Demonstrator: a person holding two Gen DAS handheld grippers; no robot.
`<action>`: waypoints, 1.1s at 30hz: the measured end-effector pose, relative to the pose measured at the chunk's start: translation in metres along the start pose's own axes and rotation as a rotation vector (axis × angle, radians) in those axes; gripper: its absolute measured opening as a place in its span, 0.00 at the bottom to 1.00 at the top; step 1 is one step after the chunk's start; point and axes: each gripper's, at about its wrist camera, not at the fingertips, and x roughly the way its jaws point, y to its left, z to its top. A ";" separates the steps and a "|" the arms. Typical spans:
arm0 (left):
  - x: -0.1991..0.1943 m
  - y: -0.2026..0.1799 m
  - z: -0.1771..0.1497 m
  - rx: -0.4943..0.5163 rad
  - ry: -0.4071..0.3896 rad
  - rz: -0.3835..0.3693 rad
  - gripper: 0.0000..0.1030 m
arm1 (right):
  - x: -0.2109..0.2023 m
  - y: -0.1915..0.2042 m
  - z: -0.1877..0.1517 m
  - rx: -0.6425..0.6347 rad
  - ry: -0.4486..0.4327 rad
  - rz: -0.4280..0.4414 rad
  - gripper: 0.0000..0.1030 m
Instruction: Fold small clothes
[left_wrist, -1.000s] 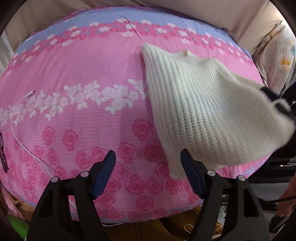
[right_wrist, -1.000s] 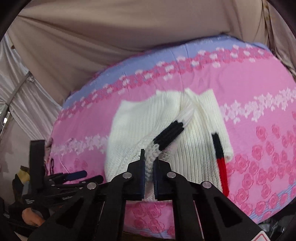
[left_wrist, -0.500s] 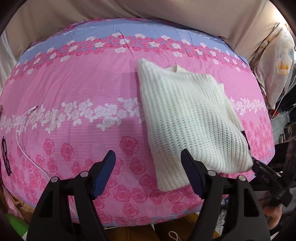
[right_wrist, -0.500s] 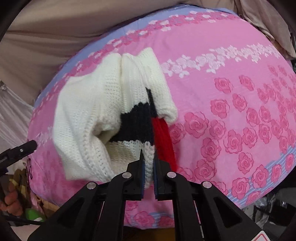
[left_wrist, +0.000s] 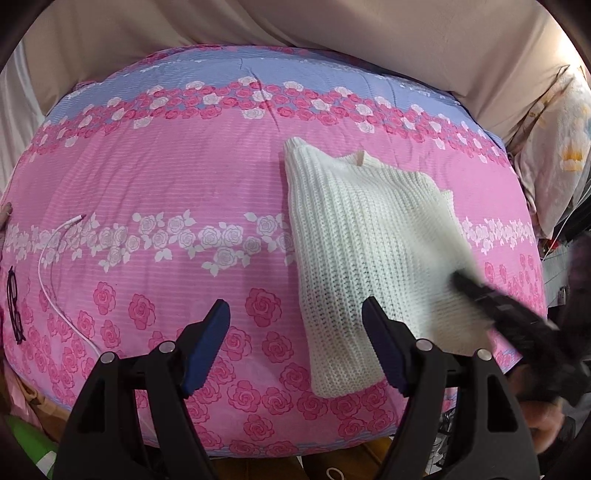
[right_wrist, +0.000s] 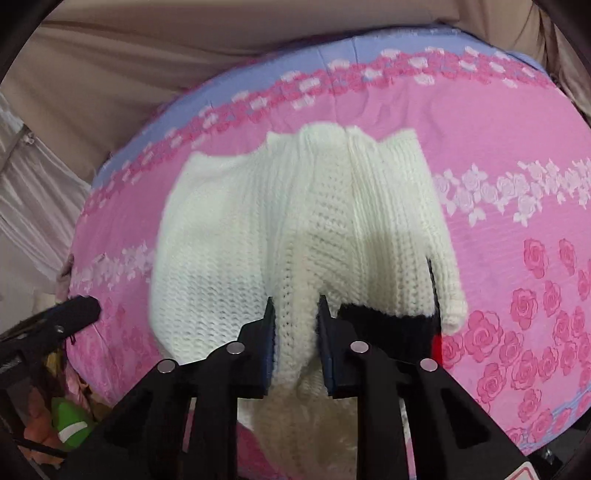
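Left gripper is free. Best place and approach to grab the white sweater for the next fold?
Probably the white sweater's far left corner by the collar. Come in from the bare quilt on its left, low, one finger slid under the edge. That edge lies straight and exposed, and the left gripper is open, holding nothing. The near right corner is taken: a fold sits between the right gripper's just-opening jaws.

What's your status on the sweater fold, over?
Left gripper open, empty. Right gripper jaws just been opening, white sweater fold between them. Sweater folded on pink quilt. White cable far left, clear.
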 end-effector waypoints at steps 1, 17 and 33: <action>-0.001 0.002 0.001 -0.004 -0.002 0.004 0.70 | -0.019 0.006 0.005 -0.021 -0.055 -0.007 0.14; 0.021 -0.009 0.009 -0.007 0.042 0.000 0.72 | -0.024 -0.043 0.018 0.076 -0.027 -0.084 0.43; 0.034 -0.004 0.014 -0.068 0.067 -0.013 0.72 | 0.036 -0.062 -0.010 -0.055 0.094 -0.198 0.15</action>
